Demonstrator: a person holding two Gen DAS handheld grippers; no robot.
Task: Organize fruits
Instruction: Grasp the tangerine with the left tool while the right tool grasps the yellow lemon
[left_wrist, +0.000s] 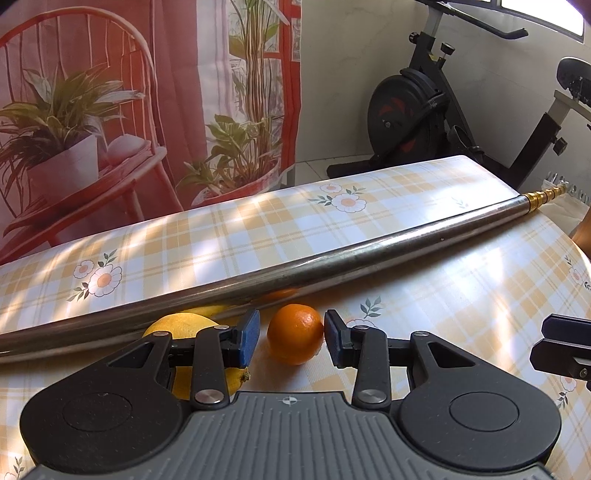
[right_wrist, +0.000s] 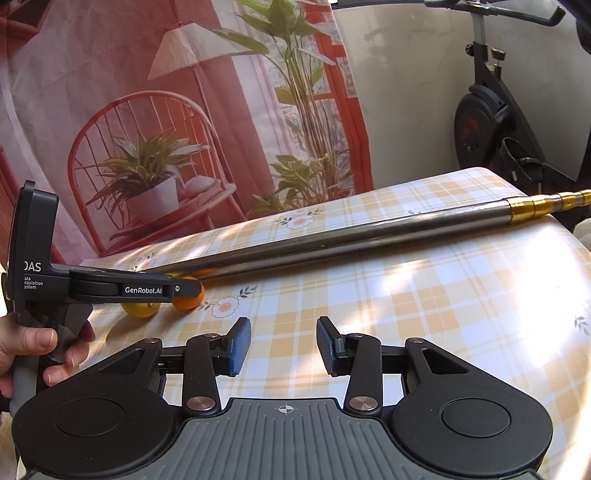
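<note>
Between the spread pads of the left hand-held gripper (left_wrist: 291, 341) | orange (left_wrist: 295, 333) is lying dead ahead, pole (left_wrist: 332, 258) behind | right hand-held gripper (right_wrist: 283, 345) is idling spread, farther.

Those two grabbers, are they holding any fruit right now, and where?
No. The left gripper is open around the orange, its pads beside the fruit's sides but not clamped. The right gripper is open over bare tablecloth.
</note>
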